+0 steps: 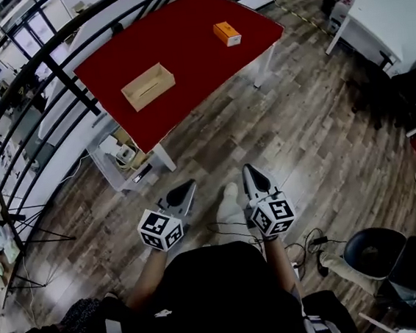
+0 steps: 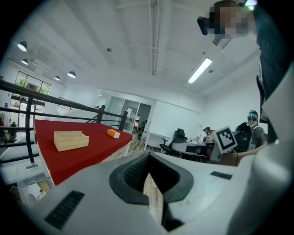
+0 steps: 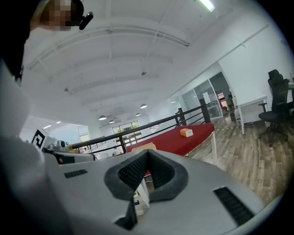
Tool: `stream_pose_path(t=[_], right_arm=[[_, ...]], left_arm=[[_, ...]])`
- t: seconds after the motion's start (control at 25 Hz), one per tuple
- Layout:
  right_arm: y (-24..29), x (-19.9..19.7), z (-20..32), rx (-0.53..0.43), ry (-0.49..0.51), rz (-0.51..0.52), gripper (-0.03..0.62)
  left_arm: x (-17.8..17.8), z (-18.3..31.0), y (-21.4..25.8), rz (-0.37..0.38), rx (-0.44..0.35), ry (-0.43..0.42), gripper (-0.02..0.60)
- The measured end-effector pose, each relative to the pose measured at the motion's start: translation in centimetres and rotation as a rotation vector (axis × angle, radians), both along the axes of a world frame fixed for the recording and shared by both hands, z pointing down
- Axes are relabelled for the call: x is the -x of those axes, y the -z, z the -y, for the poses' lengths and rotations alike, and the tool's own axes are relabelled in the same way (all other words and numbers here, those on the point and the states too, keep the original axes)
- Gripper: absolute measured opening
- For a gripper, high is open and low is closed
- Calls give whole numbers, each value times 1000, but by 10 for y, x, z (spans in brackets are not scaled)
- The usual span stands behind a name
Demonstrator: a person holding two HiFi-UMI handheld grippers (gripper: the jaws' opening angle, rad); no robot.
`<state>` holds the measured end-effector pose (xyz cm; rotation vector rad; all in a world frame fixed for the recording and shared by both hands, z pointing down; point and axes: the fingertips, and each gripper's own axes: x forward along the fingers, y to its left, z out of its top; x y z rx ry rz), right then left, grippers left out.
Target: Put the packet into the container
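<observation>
An orange packet (image 1: 227, 33) lies near the far right corner of the red table (image 1: 188, 46). An open, light wooden container (image 1: 148, 85) stands on the table's left part, well apart from the packet. Both grippers are held low by the person's body, over the wooden floor and short of the table. The left gripper (image 1: 185, 192) is shut and empty, and so is the right gripper (image 1: 251, 173). The left gripper view shows the container (image 2: 71, 140) and the packet (image 2: 113, 133) far ahead. In the right gripper view the packet (image 3: 186, 132) is distant and the container (image 3: 143, 147) peeks over the shut jaws.
A black railing (image 1: 49, 64) runs along the table's left side. A low white cart (image 1: 122, 160) with small items stands under the table's near corner. A black office chair (image 1: 383, 251) and cables (image 1: 312, 247) are on the floor at the right, near a white desk (image 1: 360, 31).
</observation>
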<state>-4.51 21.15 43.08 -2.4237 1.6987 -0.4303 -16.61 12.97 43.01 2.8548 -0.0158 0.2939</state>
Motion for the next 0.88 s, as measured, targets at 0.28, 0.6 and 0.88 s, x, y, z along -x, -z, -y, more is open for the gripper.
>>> stream_pose_path(t=[0.28,0.6,0.88], right_arm=[[4,-103,62,-15,47,12,21],[12,-210,119,-21,88,25,21],[8,-262,146,-17,121,45,21]], left_arm=[[-102,48,7,12,-15,24,6],[-209,92,16,32,-23,47,6],[-271,121,14,40,-22,78,6]])
